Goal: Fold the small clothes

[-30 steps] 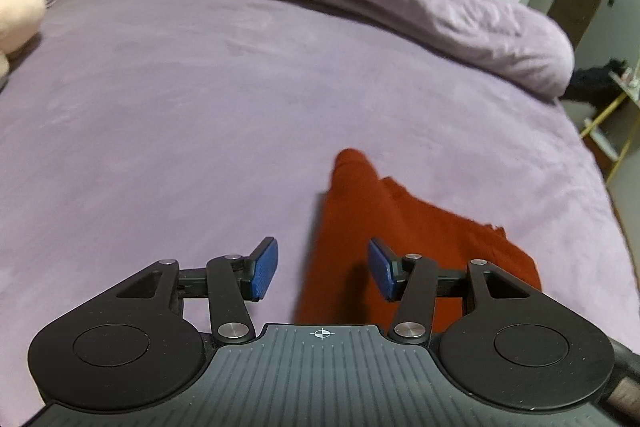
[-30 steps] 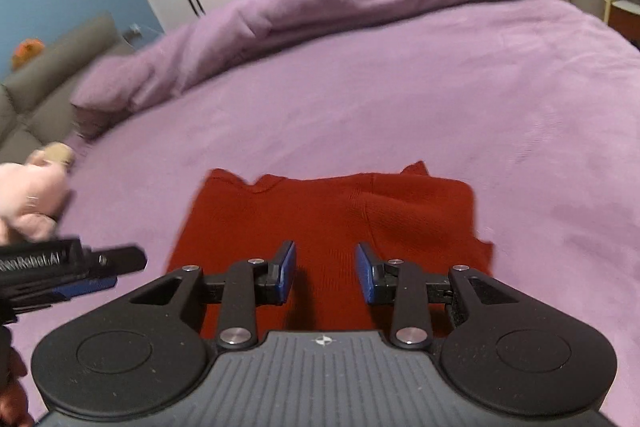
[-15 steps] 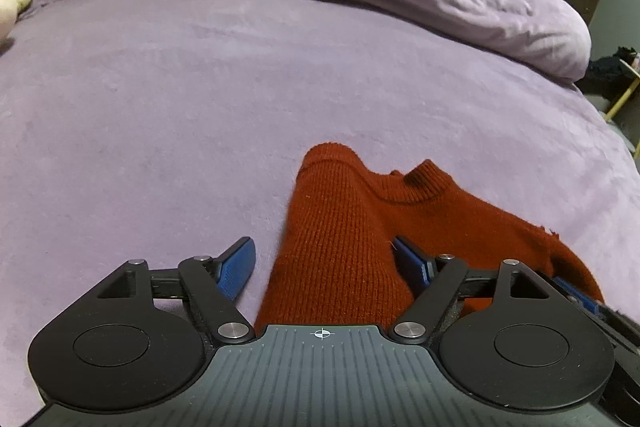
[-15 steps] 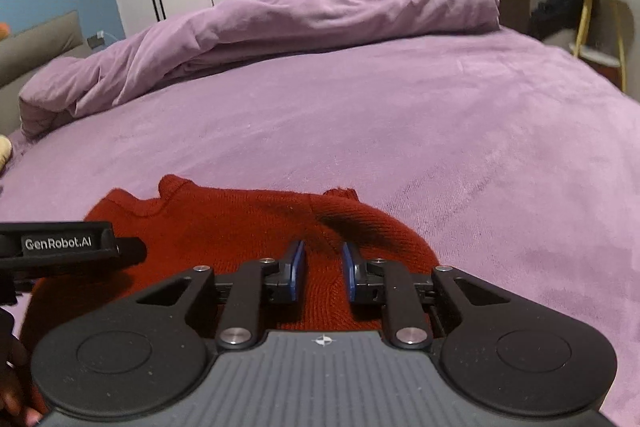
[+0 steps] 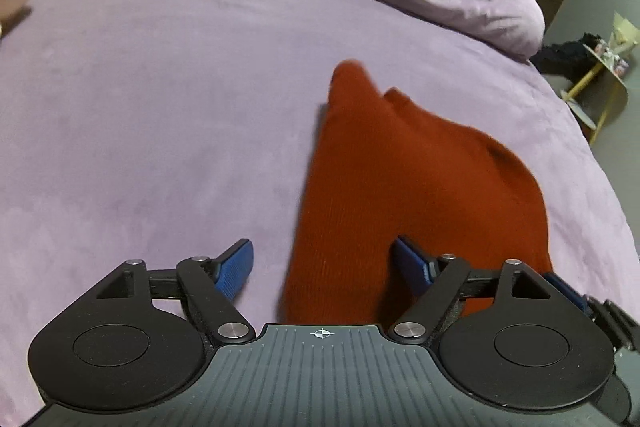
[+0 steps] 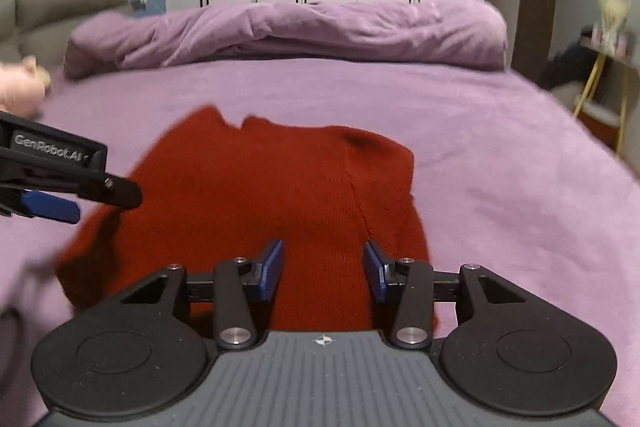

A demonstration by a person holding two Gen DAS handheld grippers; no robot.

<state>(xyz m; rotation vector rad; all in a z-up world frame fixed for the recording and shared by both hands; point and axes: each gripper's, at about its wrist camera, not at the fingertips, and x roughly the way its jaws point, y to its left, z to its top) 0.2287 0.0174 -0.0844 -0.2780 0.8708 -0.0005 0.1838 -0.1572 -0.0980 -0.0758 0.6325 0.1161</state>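
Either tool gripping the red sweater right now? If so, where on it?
Nothing is held. The left tool and right tool both have jaws opening, their pads clear of the red sweater, which lies on the purple bed.

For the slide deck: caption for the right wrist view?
Right tool opening above a folded red sweater on a purple bed, nothing gripped; left tool alongside.
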